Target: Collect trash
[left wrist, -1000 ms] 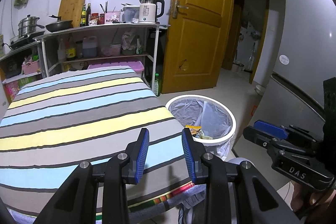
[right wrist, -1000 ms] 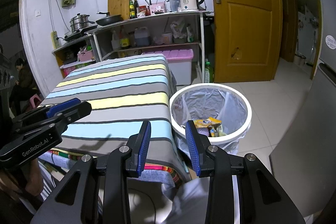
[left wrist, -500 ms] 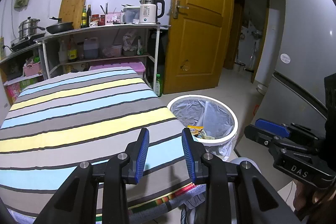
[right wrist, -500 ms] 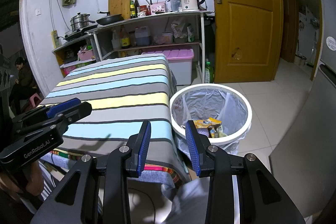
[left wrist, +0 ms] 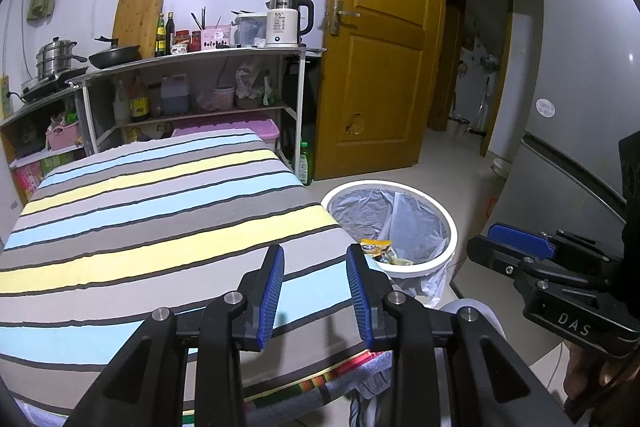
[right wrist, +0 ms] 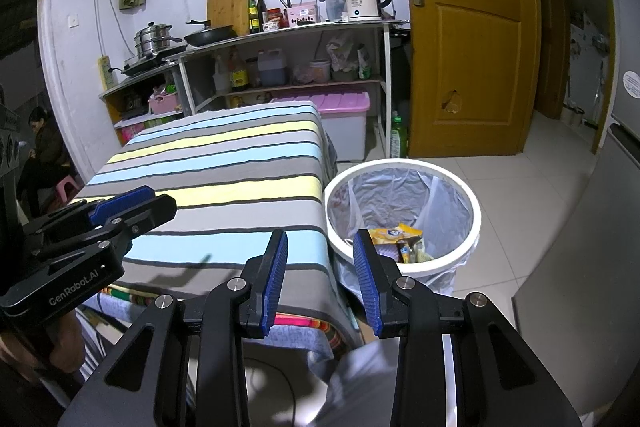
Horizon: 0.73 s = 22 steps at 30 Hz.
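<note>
A round white trash bin point(left wrist: 451, 227) point(right wrist: 474, 215) with a clear liner stands on the floor at the table's right corner. Snack wrappers point(left wrist: 376, 247) point(right wrist: 396, 233) lie at its bottom. My left gripper point(left wrist: 315, 257) hovers open over the near end of the striped tablecloth point(left wrist: 140, 227), nothing between its blue pads. My right gripper point(right wrist: 321, 243) is open too, held over the table's near right corner beside the bin, and holds nothing. Each gripper shows in the other's view: the right gripper point(left wrist: 516, 241) at the right edge, the left gripper point(right wrist: 128, 201) at the left.
A metal shelf unit point(left wrist: 192, 75) with pots, bottles and a kettle point(left wrist: 286, 27) stands behind the table. A pink-lidded storage box point(right wrist: 344, 107) and a green bottle point(right wrist: 398, 139) sit below it. A wooden door point(right wrist: 468, 27) and a grey fridge point(right wrist: 580, 267) flank the tiled floor. A person point(right wrist: 40, 143) sits far left.
</note>
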### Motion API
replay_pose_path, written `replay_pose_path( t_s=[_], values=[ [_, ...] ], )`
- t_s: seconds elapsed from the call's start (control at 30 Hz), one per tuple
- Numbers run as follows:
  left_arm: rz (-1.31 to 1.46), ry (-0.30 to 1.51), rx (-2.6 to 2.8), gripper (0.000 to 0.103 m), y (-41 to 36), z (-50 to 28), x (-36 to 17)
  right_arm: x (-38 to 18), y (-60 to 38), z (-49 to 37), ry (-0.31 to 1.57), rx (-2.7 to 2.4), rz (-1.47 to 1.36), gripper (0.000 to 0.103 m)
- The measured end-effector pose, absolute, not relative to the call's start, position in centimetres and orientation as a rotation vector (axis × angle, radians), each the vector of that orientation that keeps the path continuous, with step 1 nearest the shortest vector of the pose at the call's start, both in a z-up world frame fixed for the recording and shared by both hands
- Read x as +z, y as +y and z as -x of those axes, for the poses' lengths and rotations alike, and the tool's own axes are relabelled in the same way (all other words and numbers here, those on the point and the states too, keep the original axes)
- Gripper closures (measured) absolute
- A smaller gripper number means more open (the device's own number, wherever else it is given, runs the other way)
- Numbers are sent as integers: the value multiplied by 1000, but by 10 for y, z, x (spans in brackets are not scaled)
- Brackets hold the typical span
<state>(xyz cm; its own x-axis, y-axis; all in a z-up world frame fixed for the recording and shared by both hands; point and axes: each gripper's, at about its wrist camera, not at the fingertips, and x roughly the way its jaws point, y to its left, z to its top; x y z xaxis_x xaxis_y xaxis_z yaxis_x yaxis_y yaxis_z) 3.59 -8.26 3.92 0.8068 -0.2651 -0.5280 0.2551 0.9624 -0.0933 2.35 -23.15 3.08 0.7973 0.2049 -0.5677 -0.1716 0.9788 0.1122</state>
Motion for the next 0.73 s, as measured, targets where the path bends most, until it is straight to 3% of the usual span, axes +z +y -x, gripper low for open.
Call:
replay_pose_path(
  t_s=[0.73],
  values=[
    [28, 553, -240, 71, -78, -39, 36, 27, -232, -28, 622, 206, -51, 68]
  ],
)
